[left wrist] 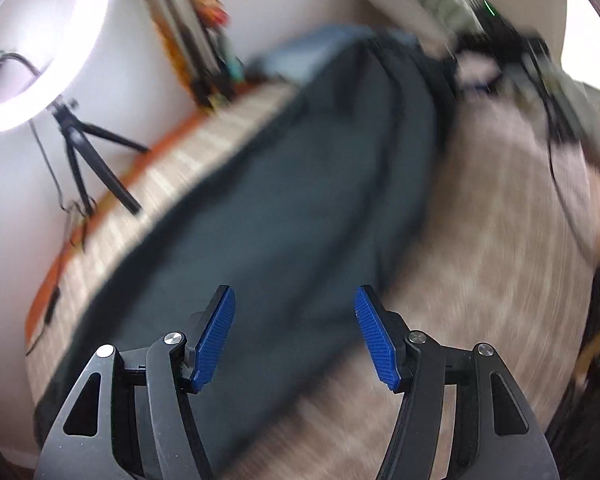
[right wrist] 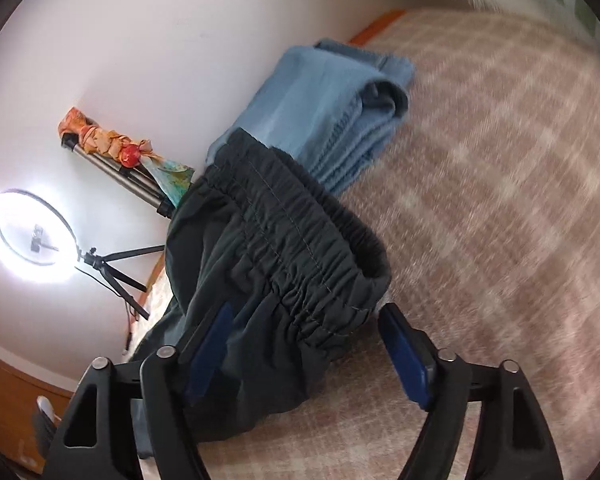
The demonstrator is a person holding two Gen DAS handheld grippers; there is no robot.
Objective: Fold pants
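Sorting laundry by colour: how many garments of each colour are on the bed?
Dark: 1, the pants
Light blue: 1, a folded garment
Total: 2

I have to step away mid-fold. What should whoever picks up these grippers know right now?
Left gripper: open, empty, above the leg end of the dark pants.
Right gripper: open, straddling the elastic waistband, not clamped.
Pants lie lengthwise on the checked blanket; light blue folded garments sit beyond the waistband.
Done: legs appear laid together, though that view is blurred.
Left: grip both ends and fold.
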